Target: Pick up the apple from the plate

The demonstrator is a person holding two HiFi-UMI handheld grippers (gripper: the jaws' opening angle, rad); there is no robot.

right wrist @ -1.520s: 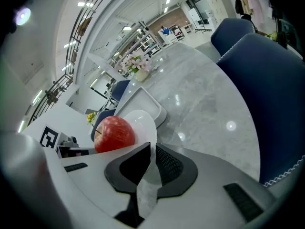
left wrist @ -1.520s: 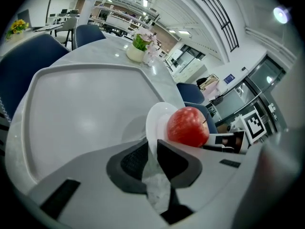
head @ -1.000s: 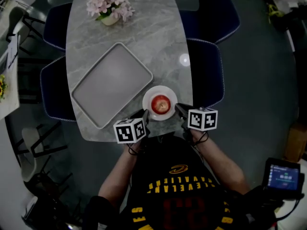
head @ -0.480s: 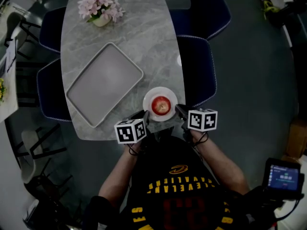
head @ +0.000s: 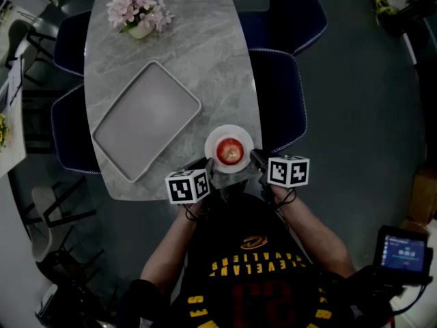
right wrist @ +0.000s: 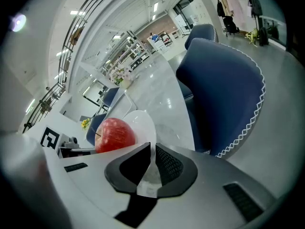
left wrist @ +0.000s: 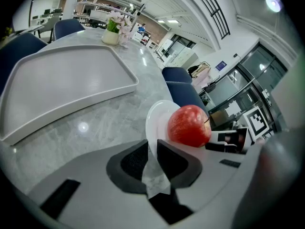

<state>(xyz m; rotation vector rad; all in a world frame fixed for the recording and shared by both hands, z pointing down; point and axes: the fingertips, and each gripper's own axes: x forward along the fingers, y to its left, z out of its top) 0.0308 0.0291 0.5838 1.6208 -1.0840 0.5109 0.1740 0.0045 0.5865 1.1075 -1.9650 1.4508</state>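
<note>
Apple base hidden behind left tool.

Head view: dim and low in contrast. The grey counter is the brightest surface and the floor is near black. Fisheye distortion bows the counter's edges, and the corners fall dark.

Gripper views: bright, lit from above. A ceiling lamp flares near the top, and a small glare spot lies on the counter. The white plate verges on overexposure. The apple is sharp, with faint highlights. The near bodies of the left gripper and right gripper are soft. A black circular vignette rings each view.
</note>
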